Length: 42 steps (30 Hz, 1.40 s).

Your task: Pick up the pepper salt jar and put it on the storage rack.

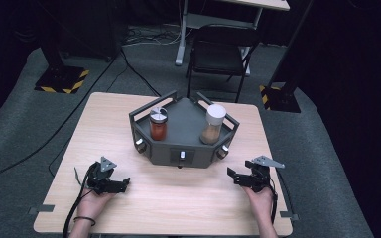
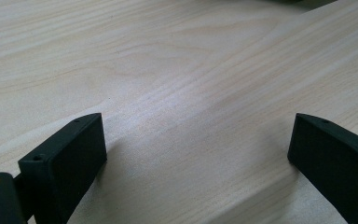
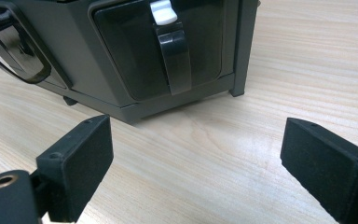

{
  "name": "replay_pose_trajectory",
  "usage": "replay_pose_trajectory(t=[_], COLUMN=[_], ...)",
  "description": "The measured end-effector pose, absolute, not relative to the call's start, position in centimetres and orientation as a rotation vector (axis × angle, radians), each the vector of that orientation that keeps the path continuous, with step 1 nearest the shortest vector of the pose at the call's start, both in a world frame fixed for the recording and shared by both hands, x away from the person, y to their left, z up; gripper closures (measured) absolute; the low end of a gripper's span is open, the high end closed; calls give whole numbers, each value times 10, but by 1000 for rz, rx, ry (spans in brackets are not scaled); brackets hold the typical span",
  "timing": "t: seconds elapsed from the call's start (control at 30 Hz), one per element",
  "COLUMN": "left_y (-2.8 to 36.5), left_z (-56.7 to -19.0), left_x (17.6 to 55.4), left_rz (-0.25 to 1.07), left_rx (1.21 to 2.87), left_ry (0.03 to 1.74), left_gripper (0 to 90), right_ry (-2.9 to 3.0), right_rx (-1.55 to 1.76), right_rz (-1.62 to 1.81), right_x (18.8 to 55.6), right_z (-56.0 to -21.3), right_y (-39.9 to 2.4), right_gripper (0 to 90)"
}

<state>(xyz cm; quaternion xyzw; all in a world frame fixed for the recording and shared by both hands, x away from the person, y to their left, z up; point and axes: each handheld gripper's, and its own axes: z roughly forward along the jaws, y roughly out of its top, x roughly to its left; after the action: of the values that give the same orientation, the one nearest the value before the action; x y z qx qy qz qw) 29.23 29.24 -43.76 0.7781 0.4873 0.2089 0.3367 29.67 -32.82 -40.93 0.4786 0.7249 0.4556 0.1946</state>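
A dark grey angular caddy (image 1: 178,148) stands at the middle of the wooden table (image 1: 178,208). On its top are a jar of red powder with a silver lid (image 1: 158,124) and a taller jar of brown powder with a white lid (image 1: 213,124). My left gripper (image 1: 124,184) rests low at the front left, open, with bare wood between its jaws (image 2: 198,133). My right gripper (image 1: 231,174) sits at the front right, open, nothing between its jaws (image 3: 196,133). It faces a dark panel of the caddy (image 3: 135,51) with a white latch (image 3: 163,11), a short way off.
Round knobs (image 1: 140,145) stick out from the caddy's front corners, and a white knob (image 1: 182,155) sits on its front face. Beyond the table stand a black chair (image 1: 218,54) and stand bases with yellow-black stripes (image 1: 62,79). Cables trail on the grey floor.
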Motion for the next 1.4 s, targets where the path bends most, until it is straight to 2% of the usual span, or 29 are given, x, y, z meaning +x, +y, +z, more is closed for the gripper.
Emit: replay_pose_trajectory(t=[1.4], left_y=[292], left_z=[-438], left_x=[292], left_rz=[545], left_rx=[2024], left_ry=[1274], left_gripper=[35], right_ry=[2125], right_rx=[1386], right_rz=[1246], right_x=[291], right_z=[-445], right_y=[-323], right_gripper=[80])
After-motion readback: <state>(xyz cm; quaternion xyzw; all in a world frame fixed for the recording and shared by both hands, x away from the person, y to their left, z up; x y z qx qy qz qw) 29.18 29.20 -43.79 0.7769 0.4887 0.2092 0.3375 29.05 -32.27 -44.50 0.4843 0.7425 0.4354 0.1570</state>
